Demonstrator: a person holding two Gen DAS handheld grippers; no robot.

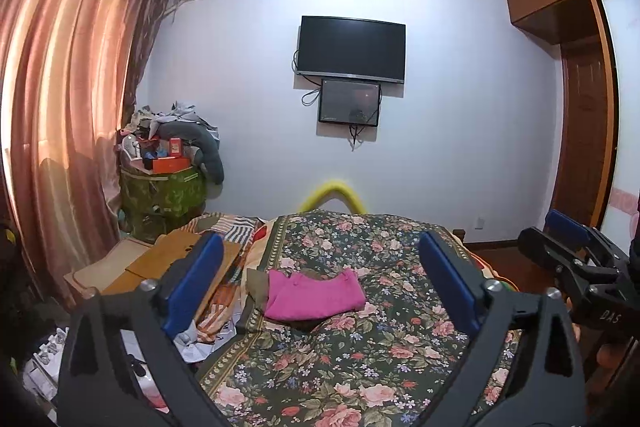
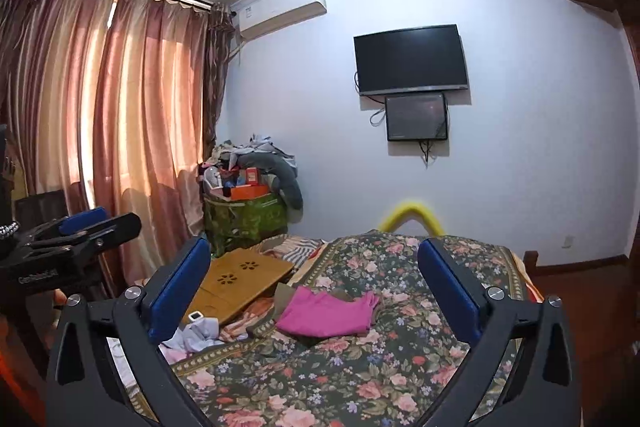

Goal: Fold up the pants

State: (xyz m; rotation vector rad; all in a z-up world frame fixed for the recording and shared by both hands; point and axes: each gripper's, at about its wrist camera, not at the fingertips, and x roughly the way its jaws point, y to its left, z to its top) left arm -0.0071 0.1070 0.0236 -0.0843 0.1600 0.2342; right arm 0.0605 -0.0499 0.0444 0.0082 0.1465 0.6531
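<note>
Pink pants point(image 1: 314, 295) lay folded in compact bundle on floral bedspread point(image 1: 360, 359), mid-bed, olive cloth underneath. L gripper point(image 1: 320, 267) jaws spread wide, nothing btwn pads, hovered nearer foot of bedspread than pants, not touching. R gripper point(image 2: 314, 267) same: released, empty, clear of pants. Wooden lap tray point(image 2: 244, 279) just left of bedspread, laundry pile point(image 2: 248, 163) beyond it by wall. Step judged: folding done, release/retreat phase. Next move prob. none, or light press to square bundle edges.
</note>
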